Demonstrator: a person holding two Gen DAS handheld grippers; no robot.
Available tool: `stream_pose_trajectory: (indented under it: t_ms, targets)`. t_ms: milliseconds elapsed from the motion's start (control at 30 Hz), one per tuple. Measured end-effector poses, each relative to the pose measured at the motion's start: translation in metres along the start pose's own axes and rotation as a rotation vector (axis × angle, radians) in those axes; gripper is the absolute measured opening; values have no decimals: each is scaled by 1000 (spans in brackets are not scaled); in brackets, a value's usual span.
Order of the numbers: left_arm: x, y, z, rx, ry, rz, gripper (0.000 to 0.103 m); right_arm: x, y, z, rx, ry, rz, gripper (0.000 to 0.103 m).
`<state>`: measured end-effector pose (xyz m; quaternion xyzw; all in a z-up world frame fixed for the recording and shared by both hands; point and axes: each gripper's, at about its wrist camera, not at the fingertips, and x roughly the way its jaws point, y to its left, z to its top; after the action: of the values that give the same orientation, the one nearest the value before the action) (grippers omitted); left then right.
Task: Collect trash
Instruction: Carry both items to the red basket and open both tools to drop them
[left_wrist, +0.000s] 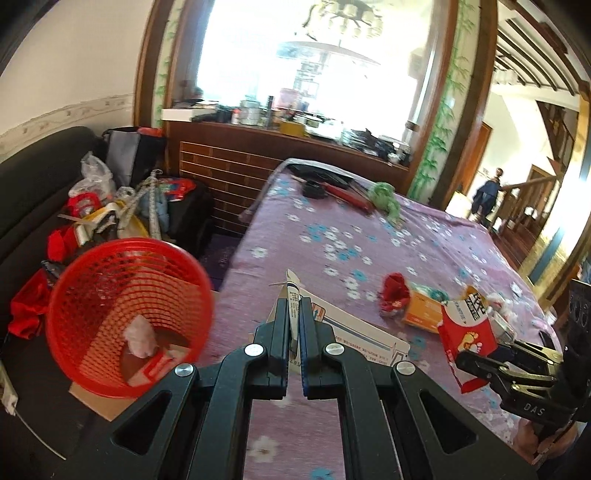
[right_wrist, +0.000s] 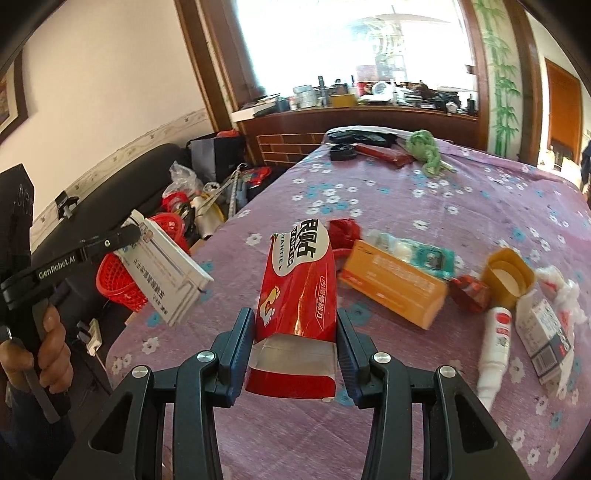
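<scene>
My left gripper (left_wrist: 294, 306) is shut on a flattened white carton (left_wrist: 354, 332), held above the table's left edge; the carton also shows in the right wrist view (right_wrist: 166, 273). A red mesh basket (left_wrist: 125, 314) sits lower left of it, with a pink wad and a red-white pack inside. My right gripper (right_wrist: 295, 325) is shut on a red and white box (right_wrist: 295, 295), open at the near end, held over the purple floral tablecloth (right_wrist: 443, 206). On the cloth lie an orange box (right_wrist: 391, 284), red wrappers (right_wrist: 345, 230), a white tube (right_wrist: 493, 350) and a small white carton (right_wrist: 546, 339).
A yellow cap (right_wrist: 508, 277), a green-white packet (right_wrist: 424, 254) and a crumpled white wad (right_wrist: 561, 288) lie on the right. A green cloth (right_wrist: 428, 151), a red item (right_wrist: 384, 155) and black objects sit at the far end. A black sofa (left_wrist: 33, 192) with clutter is on the left.
</scene>
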<state>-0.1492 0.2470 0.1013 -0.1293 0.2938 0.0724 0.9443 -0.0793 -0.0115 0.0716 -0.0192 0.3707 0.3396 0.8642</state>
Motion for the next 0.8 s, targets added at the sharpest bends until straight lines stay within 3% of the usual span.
stream_pose_trajectory:
  t_ms: [367, 800]
  targets:
    - [-29, 87, 14, -66, -47, 191, 4, 28, 66, 34, -101, 49, 112, 48]
    - [-15, 165, 16, -155, -22, 306, 4, 89, 155, 73, -219, 107, 212, 50]
